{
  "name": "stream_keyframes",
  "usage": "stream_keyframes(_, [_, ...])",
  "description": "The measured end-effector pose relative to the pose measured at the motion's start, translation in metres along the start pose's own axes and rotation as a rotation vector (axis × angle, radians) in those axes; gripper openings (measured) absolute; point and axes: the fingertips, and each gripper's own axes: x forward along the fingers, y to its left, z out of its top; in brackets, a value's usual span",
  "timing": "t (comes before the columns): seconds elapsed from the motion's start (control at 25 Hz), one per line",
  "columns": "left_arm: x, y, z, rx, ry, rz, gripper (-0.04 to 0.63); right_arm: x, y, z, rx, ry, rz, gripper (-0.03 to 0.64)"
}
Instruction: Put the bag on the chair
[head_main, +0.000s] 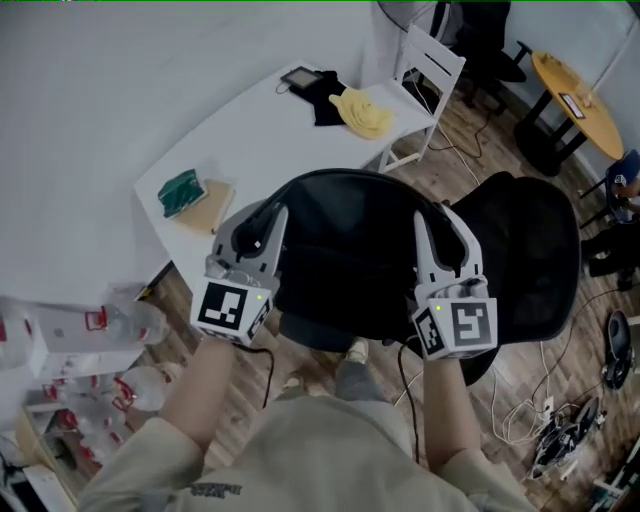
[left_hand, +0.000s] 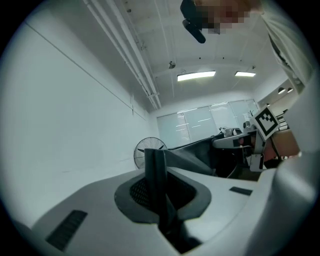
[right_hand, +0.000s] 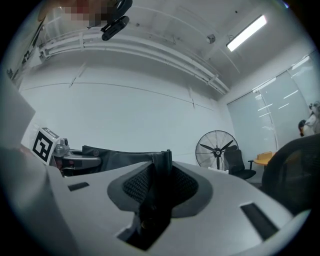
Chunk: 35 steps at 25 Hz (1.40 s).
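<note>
Both claws are clamped tight on the black bag: left gripper one edge, right gripper the other. The office chair sits just beside it.

Even light from ceiling tubes; fisheye edges darken and bend.

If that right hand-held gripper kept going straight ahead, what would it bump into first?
The black bag already pinched in the right hand-held gripper; beyond it, seemingly open room up to the white wall.
</note>
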Motion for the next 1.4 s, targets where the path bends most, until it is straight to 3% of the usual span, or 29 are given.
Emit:
stream_keyframes(0.2, [0.034, 0.007, -0.025, -0.006, 0.056, 0.075, 0.046, 0.042, -0.029, -0.028, 0.056, 0.019, 0.053, 0.115])
stream_keyframes(0.4, [0.059, 0.011, -0.051, -0.027, 0.119, 0.129, 0.048, 0.072, -0.045, -0.057, 0.008, 0.035, 0.082, 0.115])
stream_keyframes(0.6, [0.074, 0.017, -0.072, -0.034, 0.16, 0.169, 0.046, 0.097, -0.055, -0.08, 0.04, 0.054, 0.11, 0.117])
stream_keyframes(1.04, [0.099, 0.014, -0.123, -0.06, 0.229, 0.15, 0.046, 0.111, -0.067, -0.127, 0.013, 0.051, 0.007, 0.118])
stream_keyframes(1.4, [0.118, 0.017, -0.181, -0.099, 0.278, 0.065, 0.043, 0.11, -0.068, -0.18, 0.013, 0.122, -0.058, 0.115])
